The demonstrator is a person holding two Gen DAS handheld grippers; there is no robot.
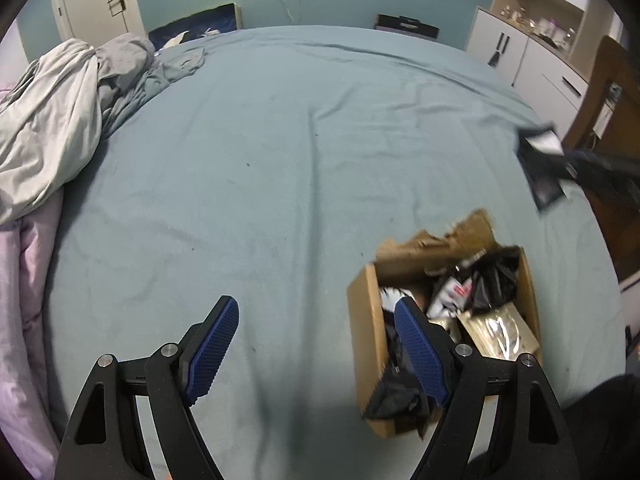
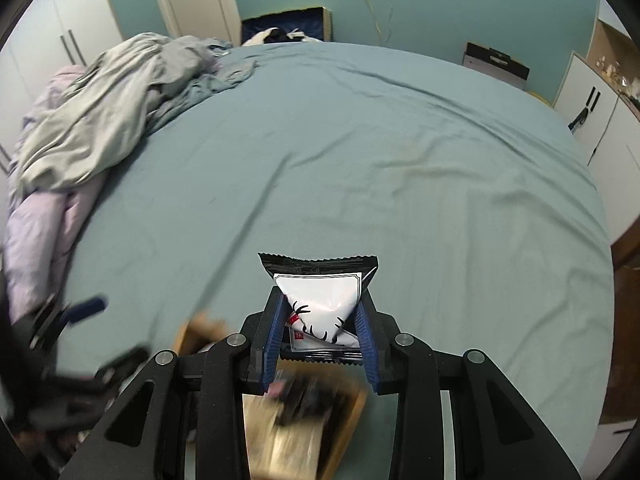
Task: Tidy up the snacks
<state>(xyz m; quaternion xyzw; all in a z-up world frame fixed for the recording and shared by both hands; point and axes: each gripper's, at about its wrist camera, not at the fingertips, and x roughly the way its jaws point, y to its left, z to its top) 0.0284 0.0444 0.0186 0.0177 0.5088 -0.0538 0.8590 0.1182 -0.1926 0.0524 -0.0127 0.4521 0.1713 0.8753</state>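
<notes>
Our right tongs (image 2: 320, 334) are clenched on a black-and-white snack packet (image 2: 320, 292), its blue pads pressing both sides of the packet in the lower middle of the right wrist view. The packet's black crimped top edge stands clear above the pads, and it hangs above the bed (image 2: 380, 152), not touching the sheet. Below it, at the bottom of that frame, a cardboard box (image 2: 348, 420) shows as a blur.

In the left wrist view, our left tongs (image 1: 316, 344) hang released, the two blue pads spread wide with nothing between them, in the lower half of the frame. The right-hand pad sits in front of the box (image 1: 362, 320), which rests on the bed (image 1: 280, 140) at lower right with its flaps (image 1: 448, 240) open. Inside we see a jumble of snack packets (image 1: 476, 288), black, white and a shiny gold one. At the right edge of this frame our right tongs (image 1: 568, 166) appear with the dark packet (image 1: 540, 160) blurred, up and to the right of the box.

A heap of rumpled bedding (image 1: 60, 120) fills the upper left of the frame, and white cabinets (image 1: 520, 52) stand at upper right.
</notes>
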